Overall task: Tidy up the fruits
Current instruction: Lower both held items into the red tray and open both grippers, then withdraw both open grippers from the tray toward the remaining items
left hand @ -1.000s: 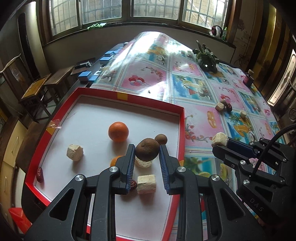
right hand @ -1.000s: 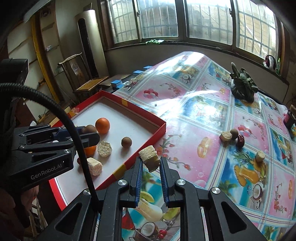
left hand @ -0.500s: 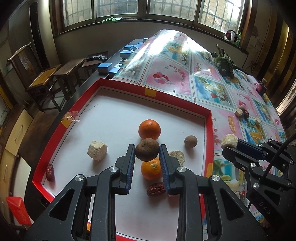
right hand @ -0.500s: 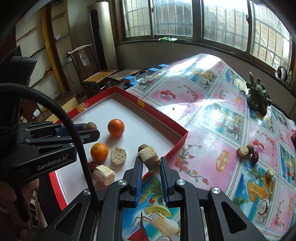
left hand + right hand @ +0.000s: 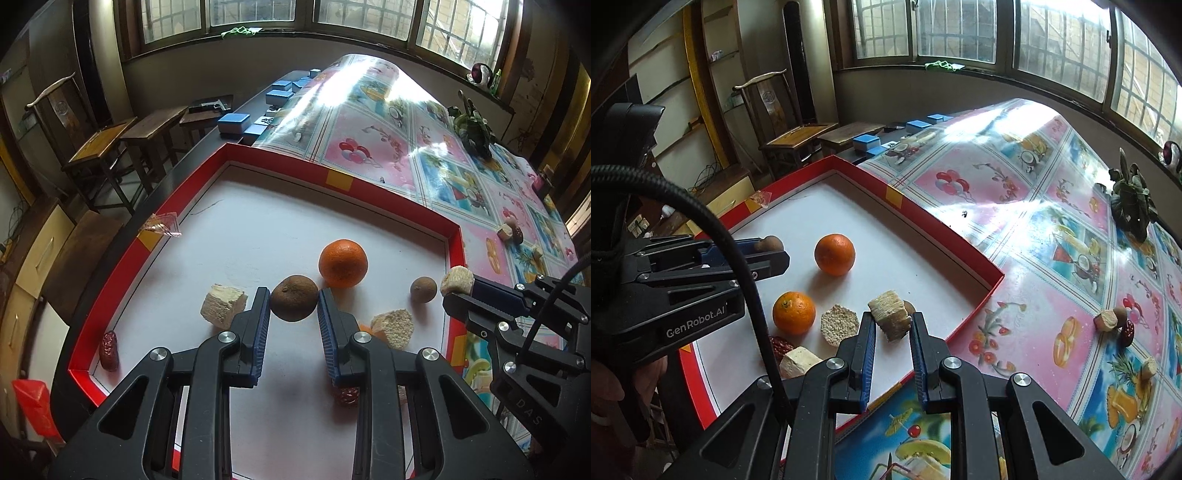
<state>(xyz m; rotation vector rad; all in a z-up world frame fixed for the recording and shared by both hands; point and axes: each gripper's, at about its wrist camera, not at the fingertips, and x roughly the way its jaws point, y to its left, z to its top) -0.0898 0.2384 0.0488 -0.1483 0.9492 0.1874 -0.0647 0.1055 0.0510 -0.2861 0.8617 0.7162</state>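
1. The left gripper [image 5: 293,306] is clenched on a wrinkled dark-brown round fruit [image 5: 294,297], held between its blue-lined jaws above the white floor of the shallow red-walled tray [image 5: 455,236], roughly mid-tray.
2. The right gripper [image 5: 892,328] is clenched on a pale, fibrous cut chunk [image 5: 890,319], carried just inside the tray's right wall, near the corner closest to the patterned plastic tablecloth [image 5: 1027,206].
3. Already lying in the tray: a bright orange tangerine [image 5: 342,263] just beyond the held fruit, a small brown round fruit [image 5: 423,290] by the right wall, a beige cut block [image 5: 224,305] towards the left, a dark red date [image 5: 109,350] at the left wall, and a grainy round slice [image 5: 839,324] beside a second tangerine [image 5: 793,312].
4. The step in hand appears to be setting both pieces down in the tray. Each should be lowered until it nearly touches the floor before the jaws part, since the round fruit would likely roll if dropped.
5. A bare patch is the better target: the left has free floor towards the far-left corner; the right should avoid landing on the grainy slice.
6. A few pieces [image 5: 1113,321] remain on the tablecloth, well apart from the tray.
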